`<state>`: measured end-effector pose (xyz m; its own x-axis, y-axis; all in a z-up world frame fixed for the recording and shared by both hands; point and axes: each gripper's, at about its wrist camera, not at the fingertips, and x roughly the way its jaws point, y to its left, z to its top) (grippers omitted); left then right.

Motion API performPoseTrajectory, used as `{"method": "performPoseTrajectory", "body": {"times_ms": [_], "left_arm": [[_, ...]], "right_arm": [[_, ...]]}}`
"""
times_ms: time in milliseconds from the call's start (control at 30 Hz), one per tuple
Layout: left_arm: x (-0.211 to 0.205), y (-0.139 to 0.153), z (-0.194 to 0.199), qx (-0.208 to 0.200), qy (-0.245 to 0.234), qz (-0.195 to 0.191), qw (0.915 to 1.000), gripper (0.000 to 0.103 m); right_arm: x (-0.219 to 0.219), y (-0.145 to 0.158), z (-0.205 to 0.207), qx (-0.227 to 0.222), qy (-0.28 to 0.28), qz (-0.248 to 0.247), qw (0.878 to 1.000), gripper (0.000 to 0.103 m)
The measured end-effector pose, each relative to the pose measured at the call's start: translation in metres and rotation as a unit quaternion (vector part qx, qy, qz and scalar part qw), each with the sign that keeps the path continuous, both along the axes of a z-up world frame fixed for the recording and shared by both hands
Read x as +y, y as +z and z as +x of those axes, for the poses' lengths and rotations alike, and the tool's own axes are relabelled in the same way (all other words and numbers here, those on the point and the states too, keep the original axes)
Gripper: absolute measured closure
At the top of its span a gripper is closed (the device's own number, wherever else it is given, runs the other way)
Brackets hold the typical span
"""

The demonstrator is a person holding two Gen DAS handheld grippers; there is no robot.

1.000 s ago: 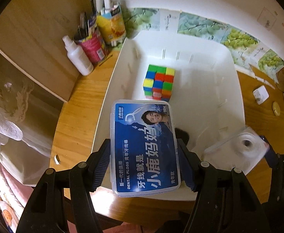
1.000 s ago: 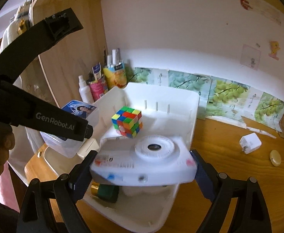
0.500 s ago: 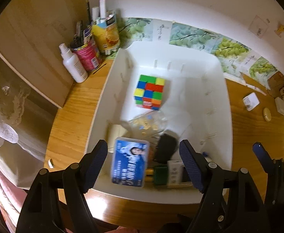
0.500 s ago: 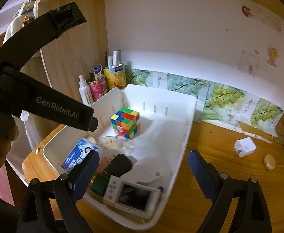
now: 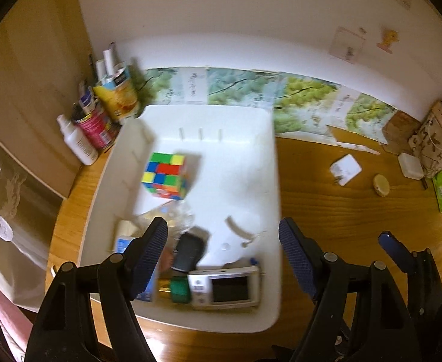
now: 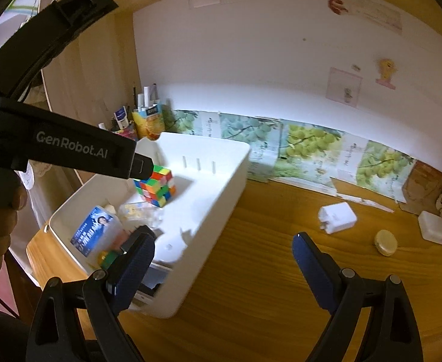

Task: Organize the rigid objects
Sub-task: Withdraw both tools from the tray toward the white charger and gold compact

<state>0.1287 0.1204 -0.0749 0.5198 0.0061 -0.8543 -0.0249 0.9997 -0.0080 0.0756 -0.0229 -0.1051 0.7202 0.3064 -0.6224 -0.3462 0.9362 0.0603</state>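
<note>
The white bin (image 5: 269, 181) holds a colour cube (image 5: 166, 176), dental floss box (image 6: 95, 230), and camera (image 5: 225, 286) (packed near its front wall). Left gripper (image 5: 222, 253) and right gripper (image 6: 222, 259) hover spread, empty, above.

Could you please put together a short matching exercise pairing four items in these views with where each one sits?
Items:
1. colour cube
2. white charger
3. white spray bottle
4. camera

Places:
A. on the bare wooden desk, right of the white bin
B. near end of the bin
C. outside the bin's left wall
D. far half of the bin

Pairs: 1-D, 2-A, 3-C, 4-B
</note>
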Motion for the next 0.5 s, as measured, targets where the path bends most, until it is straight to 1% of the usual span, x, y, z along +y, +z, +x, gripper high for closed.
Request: {"method": "performPoseTrajectory", "body": {"times_ms": [167, 333, 500], "left_arm": [[-0.024, 0.0, 0.002, 0.002, -0.005, -0.006, 1.0, 0.024], [-0.049, -0.007, 0.006, 0.025, -0.01, -0.025, 0.9993, 0.024], [-0.073, -0.014, 0.012, 0.036, -0.013, -0.026, 0.9989, 0.024]], "right_arm": [[-0.026, 0.001, -0.001, 0.003, -0.001, -0.005, 1.0, 0.01], [-0.053, 0.0, -0.002, 0.011, -0.006, -0.014, 1.0, 0.01], [-0.076, -0.002, 0.0, 0.019, -0.008, -0.028, 0.999, 0.01]]}}
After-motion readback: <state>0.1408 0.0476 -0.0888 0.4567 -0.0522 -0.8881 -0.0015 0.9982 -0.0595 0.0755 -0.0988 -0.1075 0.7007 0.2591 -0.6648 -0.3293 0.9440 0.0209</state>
